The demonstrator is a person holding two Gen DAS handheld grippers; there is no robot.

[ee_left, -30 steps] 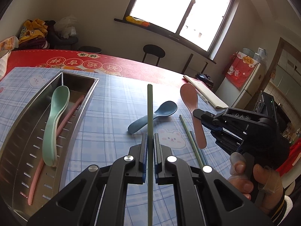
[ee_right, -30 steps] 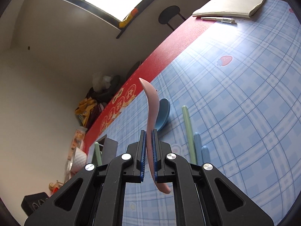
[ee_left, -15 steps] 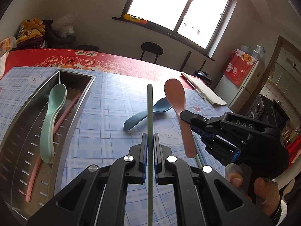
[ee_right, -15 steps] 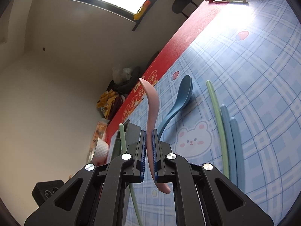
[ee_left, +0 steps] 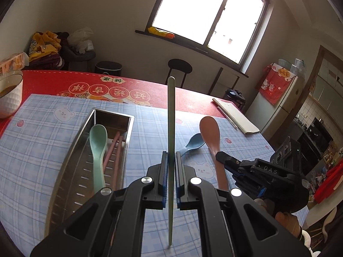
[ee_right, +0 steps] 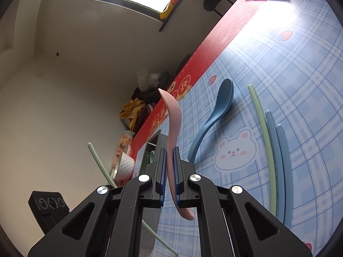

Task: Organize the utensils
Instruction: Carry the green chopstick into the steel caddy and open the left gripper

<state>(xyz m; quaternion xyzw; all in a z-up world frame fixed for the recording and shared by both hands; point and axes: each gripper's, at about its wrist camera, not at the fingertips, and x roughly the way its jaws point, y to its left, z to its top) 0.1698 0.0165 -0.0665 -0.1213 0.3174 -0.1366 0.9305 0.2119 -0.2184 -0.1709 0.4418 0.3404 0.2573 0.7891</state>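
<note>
Left wrist view shows the left hand-held gripper [ee_left: 170, 165] clenched on a green chopstick [ee_left: 171, 115], which stands upright between its jaws above the desk [ee_left: 42, 128]. To its left lies the steel tray [ee_left: 70, 150], already holding a green spoon [ee_left: 97, 145] and two pink chopsticks [ee_left: 116, 147] side by side. To the right, the right hand-held gripper [ee_left: 220, 156] grasps a pink spoon [ee_left: 211, 132] by the handle, bowl end pointing away and lifted clear of the desk.

From the right wrist view, the right hand-held gripper [ee_right: 169, 162] is clenched on the pink spoon [ee_right: 172, 124], and the goods not yet sorted lie on the blue checked mat: a blue spoon [ee_right: 216, 115] just right of the gripper, then a second green chopstick [ee_right: 263, 132] and two blue chopsticks [ee_right: 278, 160] close together farther right. The tray [ee_right: 157, 143] sits beyond the gripper, near a white bowl [ee_right: 124, 167].

By the look of things the job is under halfway: three pieces sit in the tray, two are in hand and seemingly bound for it, and four remain on the mat. The blue spoon and the three loose chopsticks will each need picking up afterwards. The held chopstick is thin and long, so it may pivot in the jaws when lowered.
</note>
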